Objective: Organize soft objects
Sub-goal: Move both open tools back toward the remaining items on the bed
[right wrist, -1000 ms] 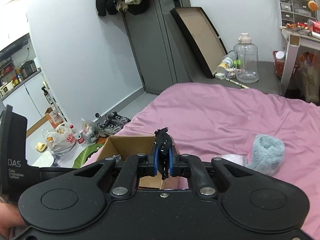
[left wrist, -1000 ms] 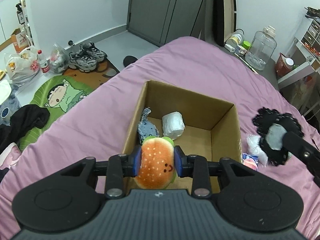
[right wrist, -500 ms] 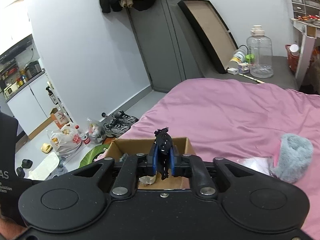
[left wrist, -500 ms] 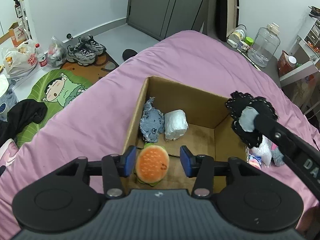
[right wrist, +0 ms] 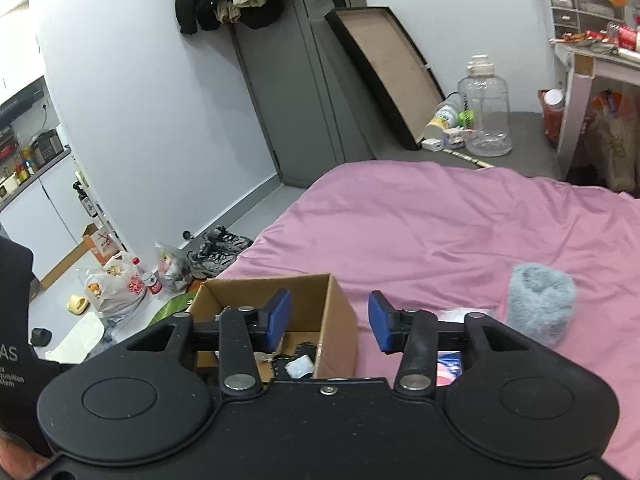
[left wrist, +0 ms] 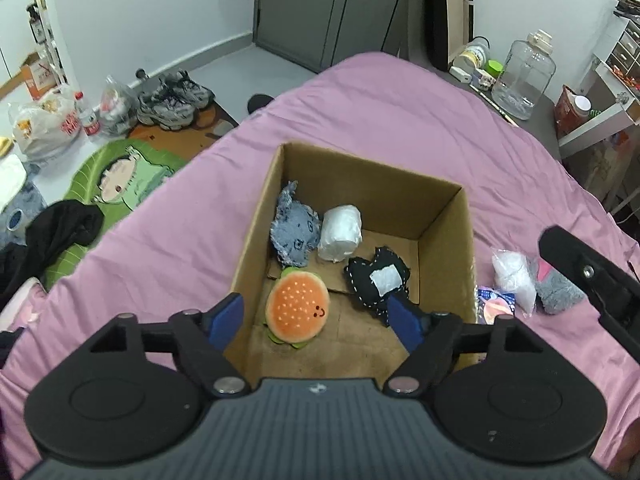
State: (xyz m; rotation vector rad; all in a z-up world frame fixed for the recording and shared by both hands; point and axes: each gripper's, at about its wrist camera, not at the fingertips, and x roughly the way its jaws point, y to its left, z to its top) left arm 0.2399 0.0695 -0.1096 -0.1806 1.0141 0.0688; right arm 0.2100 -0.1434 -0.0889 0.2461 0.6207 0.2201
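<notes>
From the left wrist camera, the left gripper [left wrist: 316, 316] hangs over the near end of an open cardboard box [left wrist: 256, 224] that sits on a pink bedsheet [left wrist: 380, 112]. Its blue jaws are spreading apart and grip nothing; the burger plush [left wrist: 298, 310] lies loose on the box floor below and between them, touching neither pad. Also in the box are a frayed denim piece [left wrist: 294, 232] against the left wall, a white wrapped bundle [left wrist: 340, 232] just beside it, and a black stitched pouch with a pale patch [left wrist: 378, 280] toward the right wall. Outside the box, to its right on the sheet, lie a clear bag of white stuffing [left wrist: 514, 276], a grey fuzzy plush [left wrist: 558, 290] and a small printed packet [left wrist: 496, 300]. The dark body of the right gripper juts in at the right edge.

From the right wrist camera, the right gripper [right wrist: 330, 322] is above the box's right wall, jaws opening and empty. The black pouch shows on the box floor beneath, and the grey plush rests on the sheet to the right.
</notes>
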